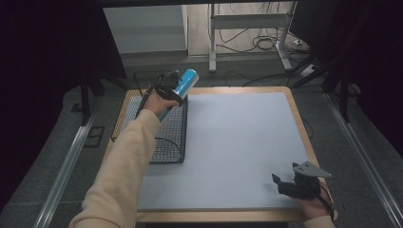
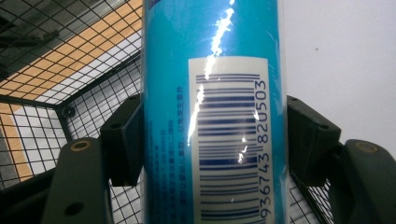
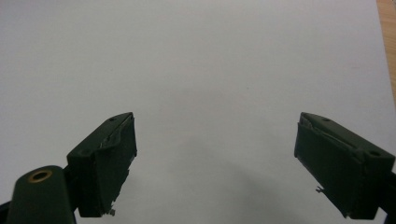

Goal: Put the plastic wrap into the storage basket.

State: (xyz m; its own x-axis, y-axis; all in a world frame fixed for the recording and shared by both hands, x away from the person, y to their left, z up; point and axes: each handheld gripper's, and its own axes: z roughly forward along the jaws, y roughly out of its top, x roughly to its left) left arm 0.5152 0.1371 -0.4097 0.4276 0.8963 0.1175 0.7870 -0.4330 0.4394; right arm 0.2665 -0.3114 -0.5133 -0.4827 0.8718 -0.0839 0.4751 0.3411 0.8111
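A blue cylindrical can (image 1: 184, 82) with a white barcode label (image 2: 231, 140) is clamped between the two black jaws of my left gripper (image 1: 169, 91), which is shut on it. The can tilts up and away over the black wire basket (image 1: 167, 142) at the table's left side. In the left gripper view the can (image 2: 215, 70) runs up the middle, with the basket's mesh (image 2: 46, 116) behind it. My right gripper (image 1: 285, 183) rests near the table's front right corner. Its jaws stand wide apart over the bare grey mat (image 3: 201, 70), with nothing between them.
A grey mat (image 1: 237, 142) covers the wooden table, whose rim (image 1: 299, 123) shows at the right. A person's cream sleeve (image 1: 123, 171) reaches from the bottom left to the basket. Behind the table are a desk frame (image 1: 247, 28) and floor cables (image 1: 266, 42).
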